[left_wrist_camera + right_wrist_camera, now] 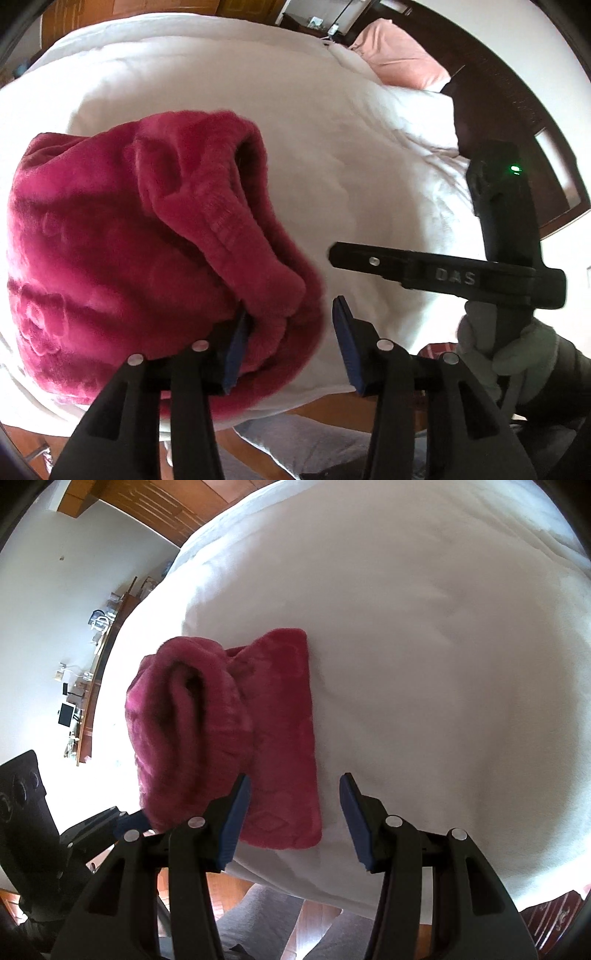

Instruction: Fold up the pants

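In the left wrist view, the folded crimson plush fleece pants (122,251), embossed with a flower pattern, lie on the white quilted bed cover (332,129) near its front edge. A thick rolled hem of the pants rises toward the camera. The left gripper (291,347) has its blue-padded fingers (347,343) partly spread; the left pad lies against the fold of the fleece, the right pad stands clear over the white cover, so the fabric is not pinched. To the right, the right gripper (373,262) shows from the side, held by a hand in a pale grey glove (513,354). A salmon-pink pillow (399,55) lies at the far end of the bed, beside a dark wooden headboard (491,92).

In the right wrist view, the pants (229,731) form a compact rectangle with a bulging rolled layer on the left half. The right gripper (295,812) hovers above the near edge of the bundle, fingers (236,819) half spread and holding nothing; the left pad overlaps the fleece in the picture, the right pad is over bare cover. The left gripper (125,823) enters at lower left, just beside the bundle's corner.
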The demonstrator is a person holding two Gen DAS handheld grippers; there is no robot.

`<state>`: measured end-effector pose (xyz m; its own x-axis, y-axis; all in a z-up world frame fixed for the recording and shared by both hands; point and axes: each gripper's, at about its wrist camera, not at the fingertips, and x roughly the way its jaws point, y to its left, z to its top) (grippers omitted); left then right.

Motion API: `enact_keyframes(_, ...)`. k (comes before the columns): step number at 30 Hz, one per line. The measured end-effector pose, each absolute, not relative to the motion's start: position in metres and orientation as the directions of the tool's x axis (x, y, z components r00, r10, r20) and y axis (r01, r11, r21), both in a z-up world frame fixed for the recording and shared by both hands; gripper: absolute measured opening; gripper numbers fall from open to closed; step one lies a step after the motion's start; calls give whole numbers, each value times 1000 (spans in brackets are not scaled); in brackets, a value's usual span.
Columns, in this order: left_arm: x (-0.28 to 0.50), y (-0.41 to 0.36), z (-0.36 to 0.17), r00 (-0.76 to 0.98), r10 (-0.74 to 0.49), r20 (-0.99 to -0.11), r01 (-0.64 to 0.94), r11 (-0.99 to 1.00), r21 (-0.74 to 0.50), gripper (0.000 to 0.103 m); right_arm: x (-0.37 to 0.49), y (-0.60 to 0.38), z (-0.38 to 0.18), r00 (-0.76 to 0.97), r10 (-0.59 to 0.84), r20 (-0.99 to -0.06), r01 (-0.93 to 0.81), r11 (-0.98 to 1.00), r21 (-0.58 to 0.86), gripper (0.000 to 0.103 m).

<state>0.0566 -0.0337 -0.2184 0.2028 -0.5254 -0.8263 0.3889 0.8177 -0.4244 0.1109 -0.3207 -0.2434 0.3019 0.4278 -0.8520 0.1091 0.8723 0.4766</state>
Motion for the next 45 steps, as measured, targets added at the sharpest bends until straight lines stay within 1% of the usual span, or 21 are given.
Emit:
enact_keyframes(5, 49, -24, -204, 214, -556, -803, 401, 800, -446, 47, 118, -314, -234, 314, 458, -832, 89, 858, 506, 52)
enact_keyframes(6, 48, -19, -202, 223, -556, -801, 390, 804, -449, 47, 120, -312, -231, 318, 467, -825, 84, 853, 515, 53)
enact_keyframes(8, 49, -9, -201, 235, -553, -799, 364, 813, -455, 47, 126, -306, -224, 331, 488, -807, 73, 840, 538, 63)
enact_keyframes(12, 52, 14, -208, 246, -547, -800, 274, 831, -484, 48, 144, -294, -214, 343, 527, -778, 60, 814, 578, 69)
enact_keyframes(15, 52, 21, -212, 251, -532, -809, 243, 843, -480, 48, 161, -284, -210, 342, 570, -747, 60, 780, 623, 71)
enact_keyframes(16, 51, 23, -214, 252, -526, -812, 235, 848, -476, 48, 165, -282, -210, 341, 577, -742, 62, 774, 630, 75)
enact_keyframes(17, 51, 23, -215, 252, -524, -814, 232, 849, -475, 48, 171, -278, -211, 342, 580, -739, 67, 770, 635, 79)
enact_keyframes(22, 54, 25, -227, 243, -513, -823, 226, 855, -466, 48, 194, -261, -221, 313, 540, -781, 46, 813, 580, 80)
enact_keyframes(23, 55, 31, -230, 239, -516, -822, 227, 853, -470, 48, 197, -259, -224, 307, 530, -790, 41, 822, 568, 75)
enact_keyframes(24, 55, 29, -232, 235, -519, -822, 231, 851, -471, 48, 199, -257, -226, 302, 522, -798, 37, 830, 557, 69)
enact_keyframes(26, 58, 24, -236, 224, -524, -822, 244, 846, -473, 48, 203, -257, -231, 283, 465, -839, 48, 867, 496, 34)
enact_keyframes(27, 59, 20, -240, 212, -529, -822, 251, 842, -477, 48, 203, -259, -232, 281, 437, -855, 60, 881, 470, 28)
enact_keyframes(29, 59, 14, -245, 191, -533, -824, 260, 837, -481, 48, 200, -269, -233, 291, 402, -868, 82, 894, 441, 22)
enact_keyframes(34, 55, -7, -266, 98, -529, -843, 309, 821, -479, 48, 186, -294, -248, 292, 312, -904, 153, 918, 366, 20)
enact_keyframes(36, 52, -15, -275, 69, -507, -859, 334, 823, -459, 50, 185, -295, -259, 280, 286, -916, 158, 928, 337, 20)
enact_keyframes(39, 49, -20, -284, 47, -475, -878, 365, 827, -428, 51, 188, -291, -271, 277, 242, -930, 133, 949, 287, 20)
enact_keyframes(42, 49, -21, -282, 47, -472, -881, 376, 825, -422, 51, 190, -288, -273, 283, 236, -930, 123, 953, 279, 20)
enact_keyframes(45, 49, -17, -280, 45, -471, -881, 375, 825, -422, 51, 188, -291, -272, 283, 264, -922, 121, 944, 307, 21)
